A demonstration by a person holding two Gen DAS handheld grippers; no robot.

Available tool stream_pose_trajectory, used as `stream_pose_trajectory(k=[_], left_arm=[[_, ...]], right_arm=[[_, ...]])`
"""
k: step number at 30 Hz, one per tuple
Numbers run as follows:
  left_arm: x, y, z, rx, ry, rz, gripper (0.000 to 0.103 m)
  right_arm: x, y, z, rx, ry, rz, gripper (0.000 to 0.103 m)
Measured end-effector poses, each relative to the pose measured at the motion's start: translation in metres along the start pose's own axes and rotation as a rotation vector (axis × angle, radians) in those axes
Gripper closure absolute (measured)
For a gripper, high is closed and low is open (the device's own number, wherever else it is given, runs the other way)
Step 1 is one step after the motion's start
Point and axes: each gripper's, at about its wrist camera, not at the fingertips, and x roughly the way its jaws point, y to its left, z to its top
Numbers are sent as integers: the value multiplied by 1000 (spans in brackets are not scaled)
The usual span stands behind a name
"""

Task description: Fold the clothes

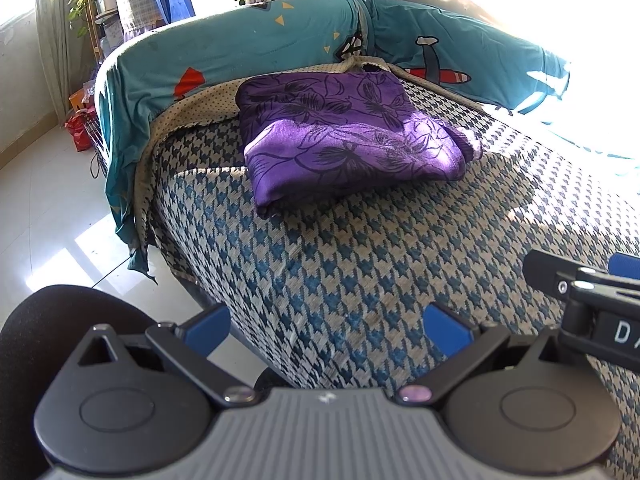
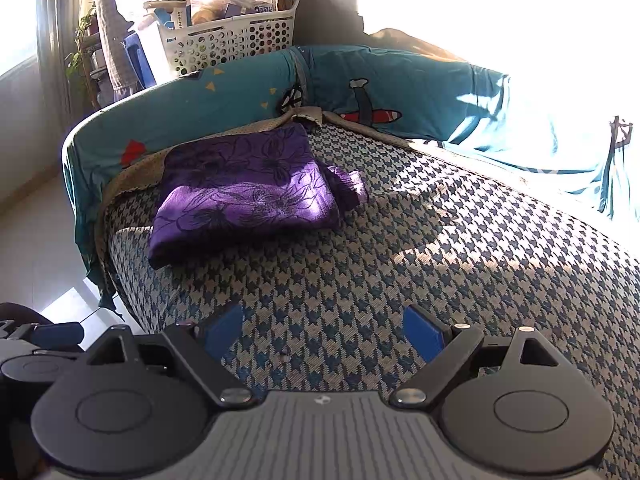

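Note:
A purple garment with a dark flower print [image 1: 352,136] [image 2: 248,192] lies folded into a thick rectangle at the far left of the houndstooth sofa seat [image 1: 360,272] [image 2: 400,264]; a sleeve cuff pokes out on its right side. My left gripper [image 1: 326,330] hangs over the seat's front edge, open, with nothing between its blue pads. My right gripper [image 2: 324,334] is also open and empty, well short of the garment. The right gripper's side [image 1: 580,292] shows at the right edge of the left wrist view.
A teal cover with cartoon planes [image 1: 248,44] [image 2: 400,92] drapes the sofa's back and arm. A white perforated basket [image 2: 228,40] full of bags stands behind it. White tiled floor [image 1: 48,208] lies to the left. Strong sunlight washes out the right side.

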Motion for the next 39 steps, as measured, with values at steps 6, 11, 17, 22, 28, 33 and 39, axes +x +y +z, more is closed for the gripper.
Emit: stream_pose_trajectory(k=[6,11,17,22,28,33,39], left_arm=[[-1,0,0,0,-4,0,0],[-2,0,0,0,-5,0,0],[-3,1,0,-1,-8,2,0],[-4,2,0,0,-9,2,0],[-4,2,0,-1,-10,2,0],[-4,2,0,-1,-11,4,0],[-5,2,-1,-3,-12,4,0]], right_arm=[[-1,1,1,0,-2,2,15],[-2,1,1,-1,-3,2,15],[-3,2,1,-1,-6,3,15],[-4,2,1,-1,-6,5,15],[-4,3,1,-2,-6,5,15],[-5,2,1,-3,-5,7,15],[-5,2,1,-3,-6,9,15]])
